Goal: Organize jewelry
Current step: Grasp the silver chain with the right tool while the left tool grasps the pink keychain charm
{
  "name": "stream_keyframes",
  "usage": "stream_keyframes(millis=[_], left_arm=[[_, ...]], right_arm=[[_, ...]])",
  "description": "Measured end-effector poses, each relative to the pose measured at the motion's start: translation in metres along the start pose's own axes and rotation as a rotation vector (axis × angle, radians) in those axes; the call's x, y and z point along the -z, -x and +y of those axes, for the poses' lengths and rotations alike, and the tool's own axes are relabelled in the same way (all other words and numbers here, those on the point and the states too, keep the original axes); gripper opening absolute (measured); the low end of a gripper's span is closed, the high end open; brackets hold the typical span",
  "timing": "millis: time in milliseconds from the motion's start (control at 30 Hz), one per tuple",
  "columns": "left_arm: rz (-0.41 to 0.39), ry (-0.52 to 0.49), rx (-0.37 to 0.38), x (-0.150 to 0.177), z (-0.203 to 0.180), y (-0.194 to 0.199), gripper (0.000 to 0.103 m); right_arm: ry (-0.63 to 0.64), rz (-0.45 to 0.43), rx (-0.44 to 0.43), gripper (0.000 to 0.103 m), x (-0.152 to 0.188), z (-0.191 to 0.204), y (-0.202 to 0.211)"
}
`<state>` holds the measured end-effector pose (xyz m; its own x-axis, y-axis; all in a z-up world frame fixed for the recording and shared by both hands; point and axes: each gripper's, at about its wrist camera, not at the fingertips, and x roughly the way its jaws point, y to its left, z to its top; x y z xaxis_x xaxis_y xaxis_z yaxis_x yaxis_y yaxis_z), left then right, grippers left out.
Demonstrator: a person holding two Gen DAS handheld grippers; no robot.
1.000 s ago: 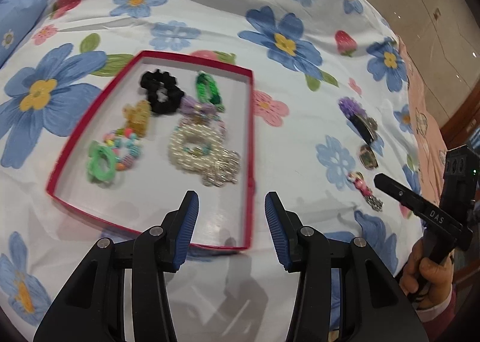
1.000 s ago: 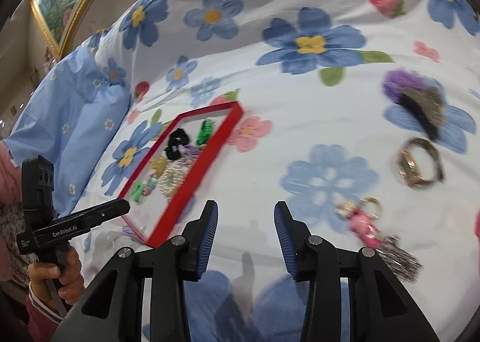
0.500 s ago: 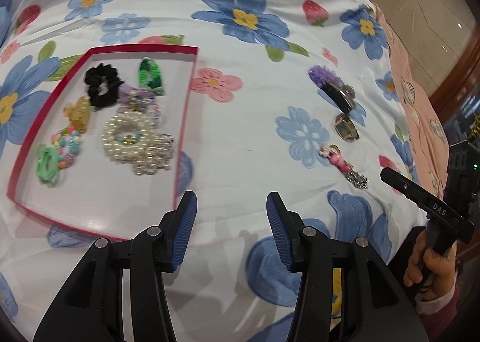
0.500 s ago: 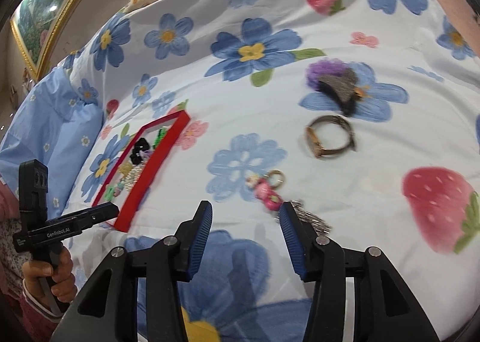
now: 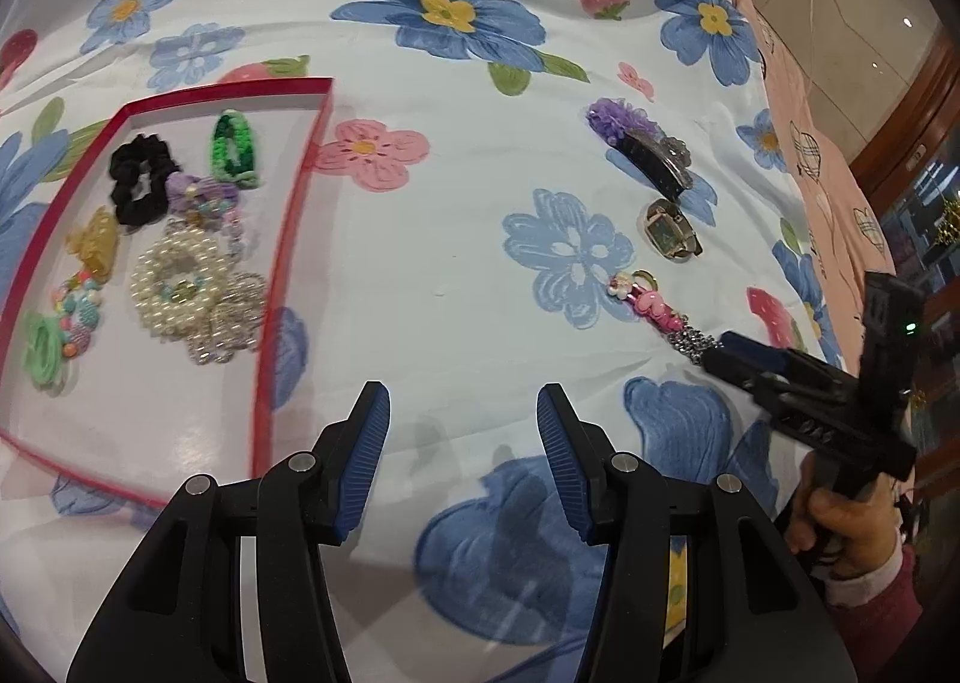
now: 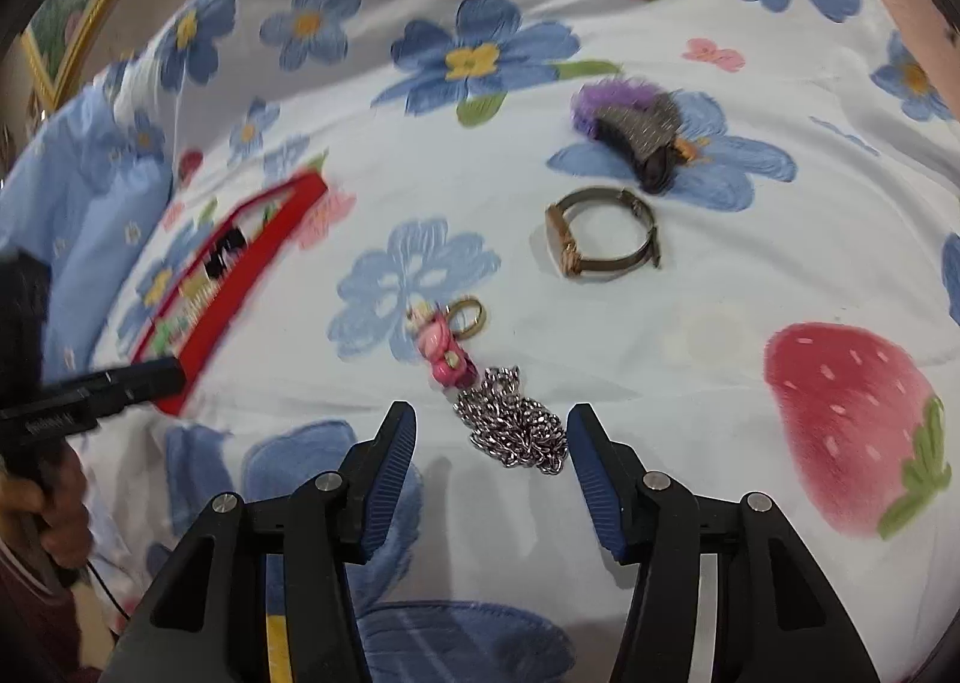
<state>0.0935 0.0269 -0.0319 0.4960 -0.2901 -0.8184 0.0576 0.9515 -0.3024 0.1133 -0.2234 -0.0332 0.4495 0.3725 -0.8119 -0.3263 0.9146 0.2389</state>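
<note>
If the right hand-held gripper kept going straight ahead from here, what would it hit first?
Most likely the silver chain, which lies between the open right hand-held gripper fingers, just ahead. The pink charm comes next.

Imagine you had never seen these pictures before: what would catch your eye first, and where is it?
First, the red tray at the left of the flowered bedspread, crowded with a pearl bracelet and black scrunchie. Next, the silver chain of a pink charm, lying just ahead of the open right tongs, with a watch beyond.
</note>
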Motion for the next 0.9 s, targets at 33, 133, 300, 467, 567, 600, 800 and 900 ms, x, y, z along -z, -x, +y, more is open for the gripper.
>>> stream_keyframes(millis=[33,133,300,467,567,600,800,900], left_arm=[[0.003,-0.005,0.002,-0.001,-0.003,-0.002,0.05],[0.016,-0.023,0.013,-0.007,-0.015,-0.011,0.051],[0.041,-0.053,0.054,-0.019,-0.042,-0.03,0.054],[0.084,-0.093,0.087,-0.028,-0.077,-0.063,0.055],[0.114,-0.086,0.089,-0.033,-0.092,-0.085,0.056],[0.12,-0.082,0.088,-0.035,-0.097,-0.092,0.058],[0.101,-0.04,0.078,-0.048,-0.106,-0.108,0.064],[0.095,-0.044,0.069,-0.05,-0.108,-0.111,0.064]], right_arm=[[0.011,0.008,0.006,0.055,0.0,0.0,-0.004],[0.037,0.021,0.032,0.046,0.003,0.0,-0.015],[0.013,0.007,0.039,0.014,-0.001,-0.009,-0.015],[-0.056,-0.059,0.022,0.01,-0.004,-0.026,0.008],[-0.099,-0.107,0.006,0.01,-0.008,-0.037,0.026],[-0.116,-0.122,-0.002,0.01,-0.008,-0.042,0.033],[-0.162,-0.165,-0.032,0.01,-0.01,-0.055,0.052],[-0.174,-0.166,-0.049,0.01,-0.008,-0.056,0.052]])
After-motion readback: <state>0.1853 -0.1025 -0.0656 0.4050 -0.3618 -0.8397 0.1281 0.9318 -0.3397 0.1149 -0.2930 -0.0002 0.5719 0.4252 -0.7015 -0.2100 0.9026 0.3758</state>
